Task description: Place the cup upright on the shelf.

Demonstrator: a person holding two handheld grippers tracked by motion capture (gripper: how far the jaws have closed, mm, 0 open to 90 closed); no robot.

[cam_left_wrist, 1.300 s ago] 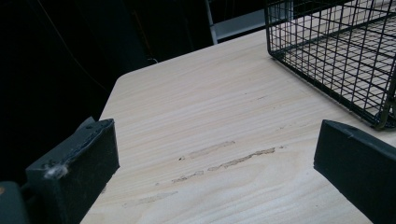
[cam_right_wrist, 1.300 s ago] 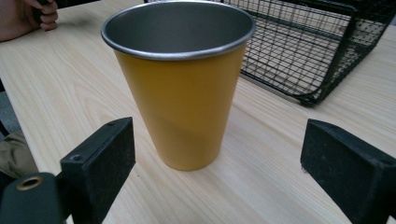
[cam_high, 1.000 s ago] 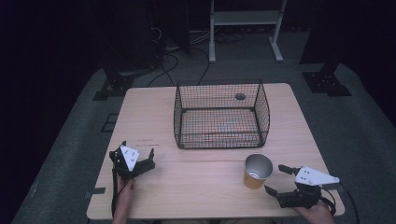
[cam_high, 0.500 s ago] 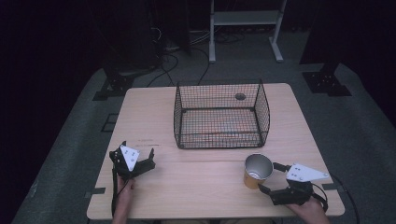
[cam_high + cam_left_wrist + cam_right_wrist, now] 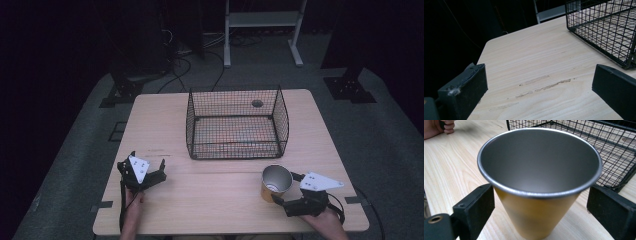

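Observation:
A metal cup (image 5: 276, 182) with a gold outside and a silver inside (image 5: 539, 160) stands upright at the table's front right. My right gripper (image 5: 283, 188) reaches in from the right, one jaw on each side of the cup. Its jaws have just been opening. In the right gripper view (image 5: 540, 215) the left pad (image 5: 477, 205) is close to the cup's wall and the right pad (image 5: 610, 207) stands clear of it. My left gripper (image 5: 145, 163) rests at the front left, open and holding nothing, with bare wood between its jaws (image 5: 539, 92).
A black wire basket (image 5: 235, 125) stands in the middle of the table, just behind the cup, and its corner (image 5: 624, 37) lies right of the left gripper. The table's front edge (image 5: 225, 231) runs close under both hands. A white shelf frame (image 5: 262, 20) stands on the floor beyond.
My right gripper has slid left toward the cup, and its jaws now stand wider around it. The left gripper and the cup have stayed put.

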